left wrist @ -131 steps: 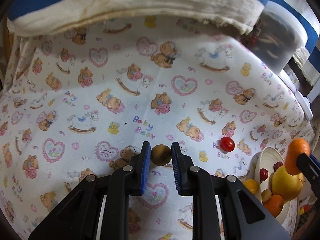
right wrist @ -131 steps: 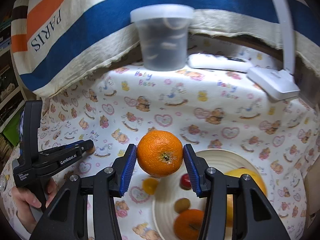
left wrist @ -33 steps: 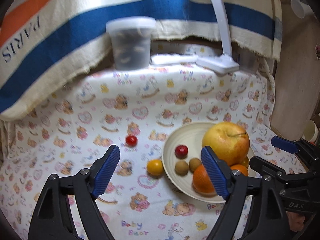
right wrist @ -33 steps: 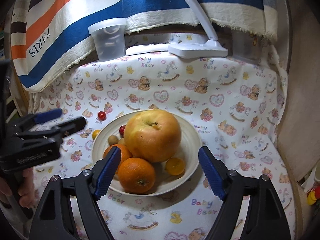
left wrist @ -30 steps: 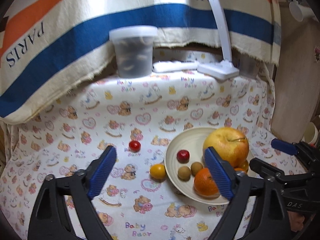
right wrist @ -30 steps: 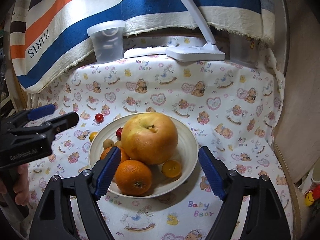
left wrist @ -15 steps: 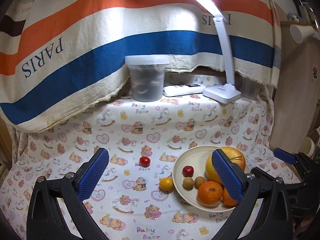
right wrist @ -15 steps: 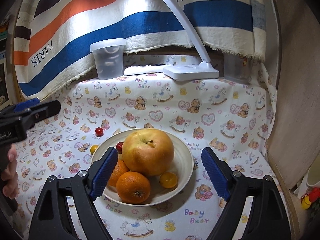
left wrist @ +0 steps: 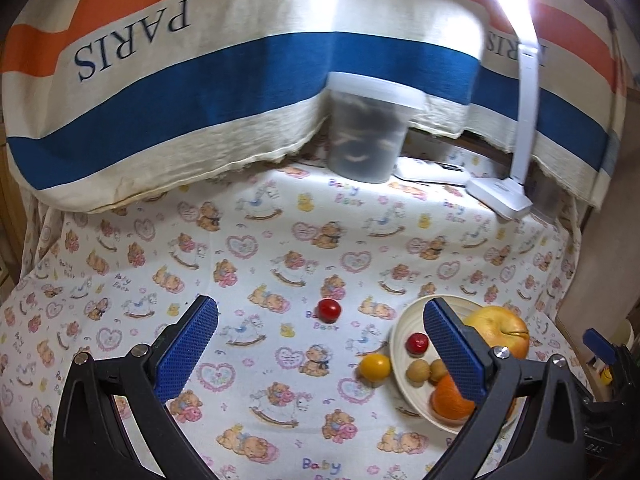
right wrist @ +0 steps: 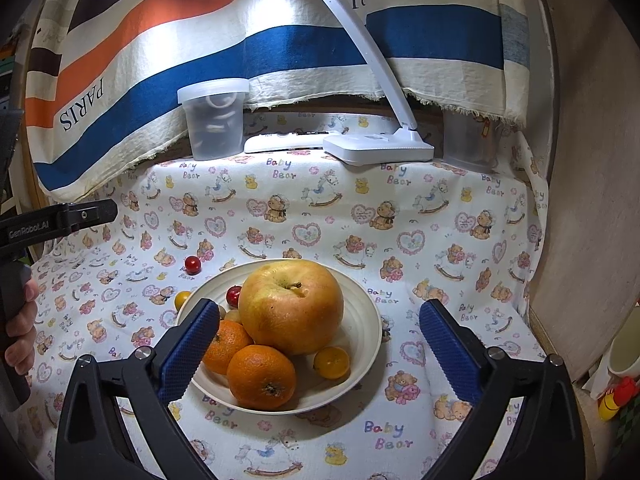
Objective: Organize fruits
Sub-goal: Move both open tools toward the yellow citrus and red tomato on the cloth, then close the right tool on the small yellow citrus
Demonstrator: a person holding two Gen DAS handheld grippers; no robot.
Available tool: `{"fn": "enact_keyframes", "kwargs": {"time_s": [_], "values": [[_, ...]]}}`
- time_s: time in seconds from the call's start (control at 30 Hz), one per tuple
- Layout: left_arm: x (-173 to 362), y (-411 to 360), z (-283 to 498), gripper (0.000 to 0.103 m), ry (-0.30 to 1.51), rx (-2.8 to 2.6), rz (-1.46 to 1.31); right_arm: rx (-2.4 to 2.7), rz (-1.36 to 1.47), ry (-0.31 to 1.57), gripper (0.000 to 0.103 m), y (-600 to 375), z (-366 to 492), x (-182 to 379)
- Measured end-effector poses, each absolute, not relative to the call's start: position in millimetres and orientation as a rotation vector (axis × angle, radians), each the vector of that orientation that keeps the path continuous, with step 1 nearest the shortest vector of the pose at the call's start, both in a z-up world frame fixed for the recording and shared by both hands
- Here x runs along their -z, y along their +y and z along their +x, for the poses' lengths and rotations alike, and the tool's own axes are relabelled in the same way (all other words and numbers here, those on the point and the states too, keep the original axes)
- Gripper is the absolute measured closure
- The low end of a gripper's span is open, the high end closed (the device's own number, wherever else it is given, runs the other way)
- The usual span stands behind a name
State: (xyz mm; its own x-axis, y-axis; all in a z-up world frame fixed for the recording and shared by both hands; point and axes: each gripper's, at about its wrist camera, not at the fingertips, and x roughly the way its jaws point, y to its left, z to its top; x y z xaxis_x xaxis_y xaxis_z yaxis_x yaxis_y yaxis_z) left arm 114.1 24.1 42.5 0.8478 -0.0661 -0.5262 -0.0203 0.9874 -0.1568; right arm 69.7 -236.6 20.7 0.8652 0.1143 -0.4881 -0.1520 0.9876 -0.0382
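My right gripper [right wrist: 320, 344] jaws opening, empty, above the bowl [right wrist: 366, 332]; left gripper [left wrist: 320, 344] wide apart, empty, left of bowl.

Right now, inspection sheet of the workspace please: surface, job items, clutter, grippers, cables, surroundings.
Surface: teddy-bear print cloth, flat.
Job's things: cream ribbed bowl holds large yellow-red apple, two oranges, small yellow fruit, red and brown small fruits. Red cherry tomato and yellow small fruit lie outside on the cloth.
Clutter: lidded translucent tub, white remote, white desk lamp.
Grippers: left gripper open, empty; right gripper opening, empty.
Cables: nothing seen.
Surroundings: striped PARIS cloth behind.
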Motion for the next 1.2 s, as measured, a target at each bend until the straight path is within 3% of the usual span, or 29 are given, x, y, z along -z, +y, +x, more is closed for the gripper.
{"fn": "enact_keyframes", "kwargs": {"time_s": [0.53, 0.7, 0.97, 1.2], "values": [[-28, 81, 131, 0.001, 0.608, -0.032, -0.367, -0.197, -0.151, 0.574, 0.002, -180, 98, -66], [-21, 88, 138, 0.001, 0.636, -0.072, -0.373, -0.282, -0.141, 0.704, 0.002, -142, 141, -62], [-14, 106, 144, 0.001, 0.684, -0.114, -0.428, -0.399, -0.273, 0.903, 0.046, -85, 178, -16], [-18, 114, 139, 0.001, 0.678, -0.099, -0.479, -0.407, -0.395, 0.963, 0.060, -59, 181, 18]]}}
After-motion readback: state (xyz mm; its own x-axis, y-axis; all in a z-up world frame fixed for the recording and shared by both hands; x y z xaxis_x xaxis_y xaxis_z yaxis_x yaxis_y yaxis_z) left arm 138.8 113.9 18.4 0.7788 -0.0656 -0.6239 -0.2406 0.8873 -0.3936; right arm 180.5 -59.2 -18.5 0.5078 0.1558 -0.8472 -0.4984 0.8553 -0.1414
